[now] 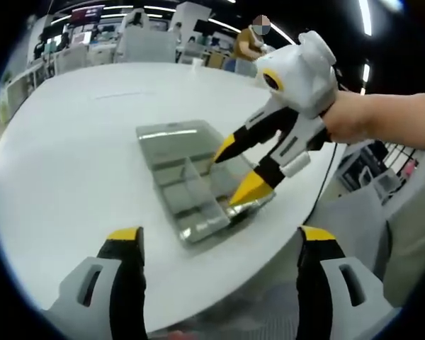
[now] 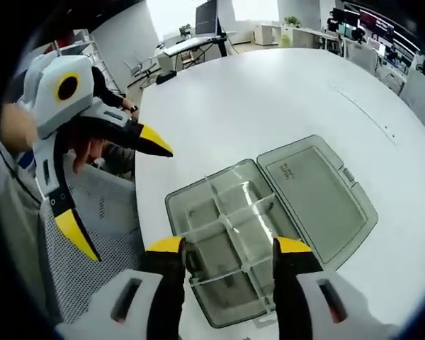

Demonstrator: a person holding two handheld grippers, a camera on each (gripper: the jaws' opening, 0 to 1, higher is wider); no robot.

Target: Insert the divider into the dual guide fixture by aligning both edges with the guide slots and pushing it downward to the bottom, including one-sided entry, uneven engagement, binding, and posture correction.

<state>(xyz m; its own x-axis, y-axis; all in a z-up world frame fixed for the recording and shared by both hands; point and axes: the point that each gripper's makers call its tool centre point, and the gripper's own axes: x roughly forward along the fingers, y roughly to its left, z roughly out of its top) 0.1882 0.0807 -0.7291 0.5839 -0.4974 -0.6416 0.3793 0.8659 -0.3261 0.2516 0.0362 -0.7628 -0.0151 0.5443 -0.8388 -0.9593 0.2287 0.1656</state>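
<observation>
A clear grey compartment box (image 2: 198, 244) lies on the white table (image 2: 269, 92), its hinged lid (image 2: 315, 191) folded flat beside it. Clear dividers (image 2: 230, 219) stand in its slots and form a cross; another clear strip (image 2: 230, 273) runs across between my right jaws. My right gripper (image 2: 229, 246) is open and hovers over the box's near end. In the left gripper view it (image 1: 239, 168) comes in from the right with its yellow tips over the box (image 1: 191, 188). My left gripper (image 1: 219, 237) is wide open, held back off the table edge and holding nothing; it (image 2: 113, 185) shows at the left.
The round table edge (image 1: 269, 262) runs close under the box. A mesh office chair (image 2: 92, 212) stands beside the table. Desks, monitors and a person (image 1: 251, 39) are far behind.
</observation>
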